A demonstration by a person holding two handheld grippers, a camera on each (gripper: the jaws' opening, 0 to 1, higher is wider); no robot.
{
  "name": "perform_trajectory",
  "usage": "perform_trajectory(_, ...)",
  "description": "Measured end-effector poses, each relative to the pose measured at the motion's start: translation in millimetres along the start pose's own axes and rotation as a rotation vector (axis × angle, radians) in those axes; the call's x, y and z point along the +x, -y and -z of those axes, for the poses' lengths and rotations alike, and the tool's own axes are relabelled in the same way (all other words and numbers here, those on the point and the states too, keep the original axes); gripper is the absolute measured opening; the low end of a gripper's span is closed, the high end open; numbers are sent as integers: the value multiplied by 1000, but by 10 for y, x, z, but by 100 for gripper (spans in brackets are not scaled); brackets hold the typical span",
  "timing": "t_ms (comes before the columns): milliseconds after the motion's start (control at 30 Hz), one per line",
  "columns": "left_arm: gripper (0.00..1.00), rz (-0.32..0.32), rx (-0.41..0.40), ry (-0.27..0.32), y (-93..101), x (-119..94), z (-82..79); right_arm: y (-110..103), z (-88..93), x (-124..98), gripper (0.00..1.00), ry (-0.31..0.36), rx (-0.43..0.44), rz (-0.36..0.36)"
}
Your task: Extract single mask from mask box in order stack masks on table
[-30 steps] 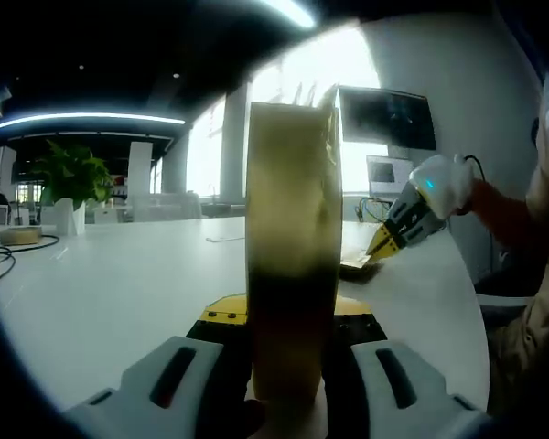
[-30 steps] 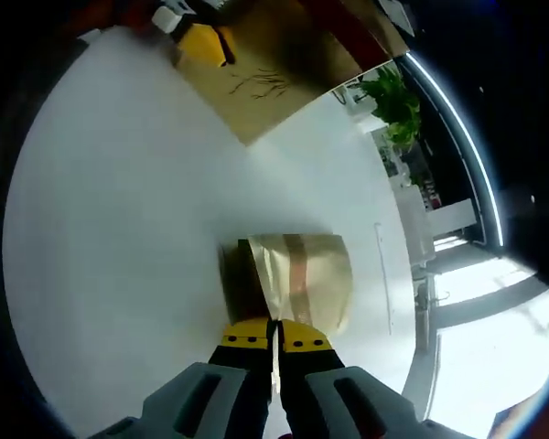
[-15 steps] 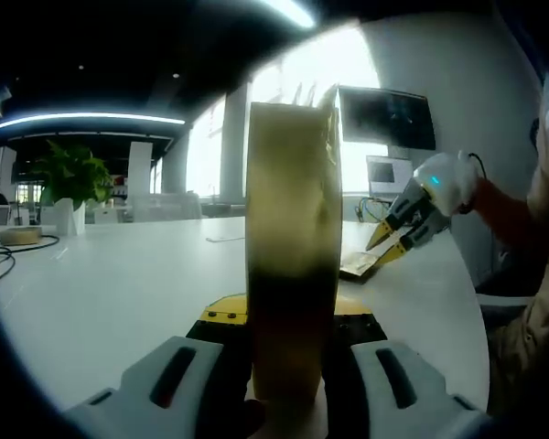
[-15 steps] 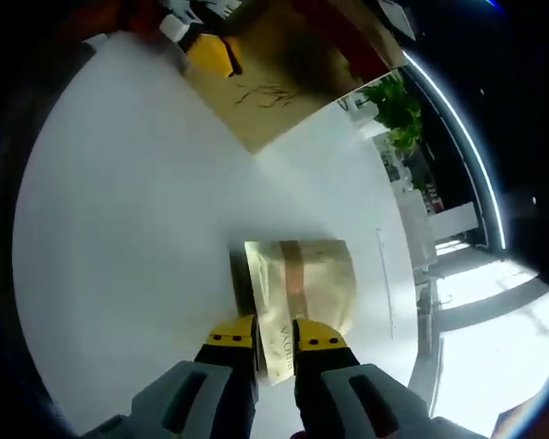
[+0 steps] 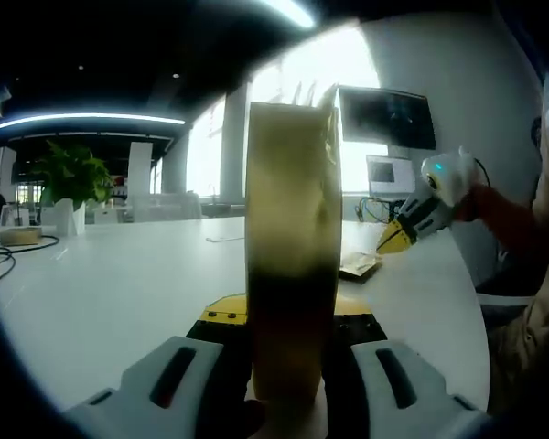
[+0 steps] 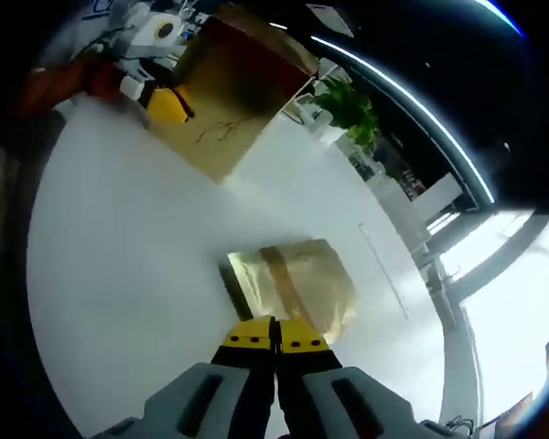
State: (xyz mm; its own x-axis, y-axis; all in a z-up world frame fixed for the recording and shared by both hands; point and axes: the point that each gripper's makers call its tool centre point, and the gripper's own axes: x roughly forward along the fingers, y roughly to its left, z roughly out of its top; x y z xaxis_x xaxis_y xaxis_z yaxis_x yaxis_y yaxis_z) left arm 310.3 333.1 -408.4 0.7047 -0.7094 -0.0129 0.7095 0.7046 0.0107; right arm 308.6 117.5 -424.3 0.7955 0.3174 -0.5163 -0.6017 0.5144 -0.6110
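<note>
Left hand-held gripper clamped on the tall tan cardboard mask box, held upright on the white tabletop, narrow edge toward the camera. Right hand-held gripper with yellow tips pressed together, nothing visible between them, hovering just above the near end of the flat gold foil mask packet lying on the tabletop. In the left gripper view, same packet resting well beyond the box, to its right, with the right hand-held gripper raised just over it. In the right gripper view, box far ahead, well apart from the packet. Packet's long axis running roughly straight away from the right jaws. Judged: packet already laid down; next reach heads forward to the box, right hand doing the reaching.
</note>
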Motion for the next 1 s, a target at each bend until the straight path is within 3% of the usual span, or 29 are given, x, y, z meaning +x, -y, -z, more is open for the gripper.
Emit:
perform_trajectory(300, 19, -1, 1, -1, 1, 1, 0, 10, 8, -35, 0, 119, 228, 23)
perform_trajectory(700, 19, -1, 1, -1, -6, -5, 5, -41, 56, -37, 0, 182, 360, 47)
perform_trajectory(867, 19, -2, 1, -1, -7, -7, 6, -112, 52, -75, 0, 220, 540, 32)
perform_trajectory(1000, 19, -1, -2, -2, -9, -9, 7, -143, 74, -116, 0, 242, 539, 35)
